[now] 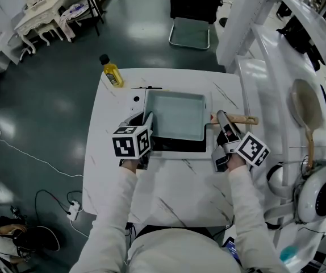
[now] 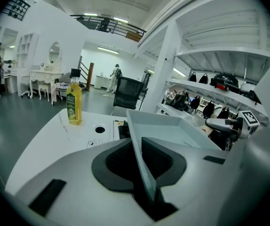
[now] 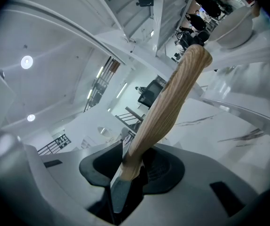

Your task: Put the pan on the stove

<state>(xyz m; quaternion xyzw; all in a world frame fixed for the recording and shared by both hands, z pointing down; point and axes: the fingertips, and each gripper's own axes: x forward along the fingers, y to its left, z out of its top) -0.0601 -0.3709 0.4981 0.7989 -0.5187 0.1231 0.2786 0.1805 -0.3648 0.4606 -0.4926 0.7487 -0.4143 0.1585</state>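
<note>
A square grey-blue pan [image 1: 177,115] with a wooden handle [image 1: 242,119] is over the black stove [image 1: 177,147] in the middle of the white table [image 1: 168,192]. I cannot tell whether it rests on the stove. My left gripper [image 1: 146,124] is shut on the pan's left rim [image 2: 142,173], which runs between the jaws. My right gripper [image 1: 222,121] is shut on the wooden handle [image 3: 168,102], which sticks out beyond the jaws. The left gripper view looks along the pan [image 2: 172,133] towards the right gripper [image 2: 229,124].
A yellow oil bottle [image 1: 111,73] stands at the table's far left corner, beside a round hole [image 1: 136,99] in the tabletop. White shelving with a wooden ladle [image 1: 305,107] runs along the right. A chair [image 1: 190,33] stands beyond the table.
</note>
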